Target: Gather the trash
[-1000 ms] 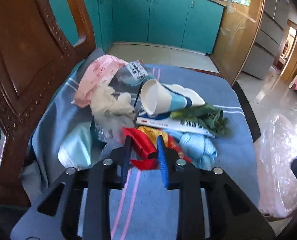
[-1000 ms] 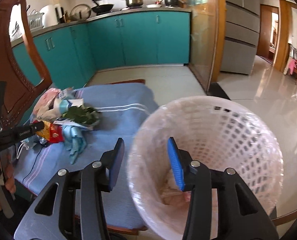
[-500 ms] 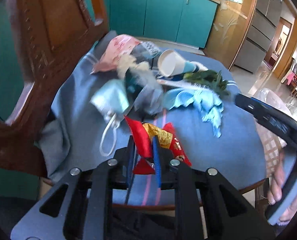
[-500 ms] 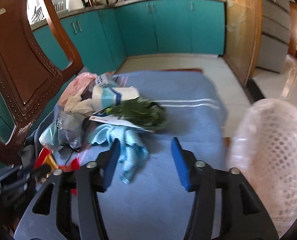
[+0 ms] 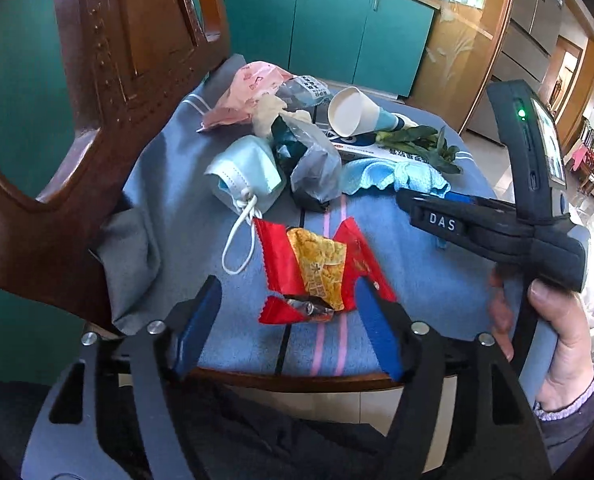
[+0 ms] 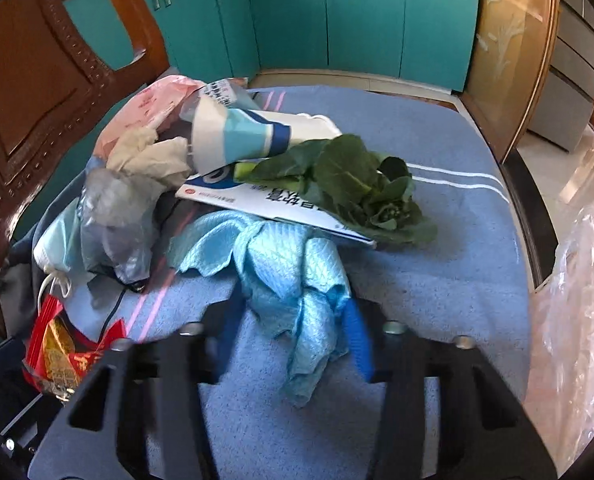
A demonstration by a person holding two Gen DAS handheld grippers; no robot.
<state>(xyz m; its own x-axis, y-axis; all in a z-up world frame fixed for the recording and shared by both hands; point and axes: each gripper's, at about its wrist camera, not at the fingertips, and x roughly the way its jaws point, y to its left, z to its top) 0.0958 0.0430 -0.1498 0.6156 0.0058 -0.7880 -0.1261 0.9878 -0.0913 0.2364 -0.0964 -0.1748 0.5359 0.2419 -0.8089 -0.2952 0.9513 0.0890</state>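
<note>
The left gripper (image 5: 287, 320) sits at the bottom centre of the left wrist view with its blue-padded jaws spreading apart. The crumpled red and yellow foil snack wrapper (image 5: 317, 272) lies between them on the blue striped cloth-covered chair seat (image 5: 413, 264), and neither pad presses on it: the wrapper is released, lying loose on the cloth.

In the right wrist view the right gripper (image 6: 293, 340) fills the lower centre, its jaws closing in on the light blue crumpled cleaning cloth (image 6: 289, 268). A fold of the cloth hangs down between the blue pads. The pads look blurred, and the cloth seems close against both, but I cannot tell for certain that they are pinching it yet. In the left wrist view the same gripper reaches in from the right edge, carried by a hand (image 5: 557, 344) in a dark sleeve.

Further back on the seat, towards the upper left of the right wrist view, the rest of the rubbish is heaped together: a white and blue paper cup (image 6: 241, 136) on its side, a bunch of dark green leafy vegetable (image 6: 349, 184) lying on a flat white printed carton (image 6: 281, 204), a pale blue face mask (image 5: 249, 172) and a pink plastic bag (image 5: 253, 88). The carved brown wooden chair back (image 5: 109, 92) rises at the left.
</note>
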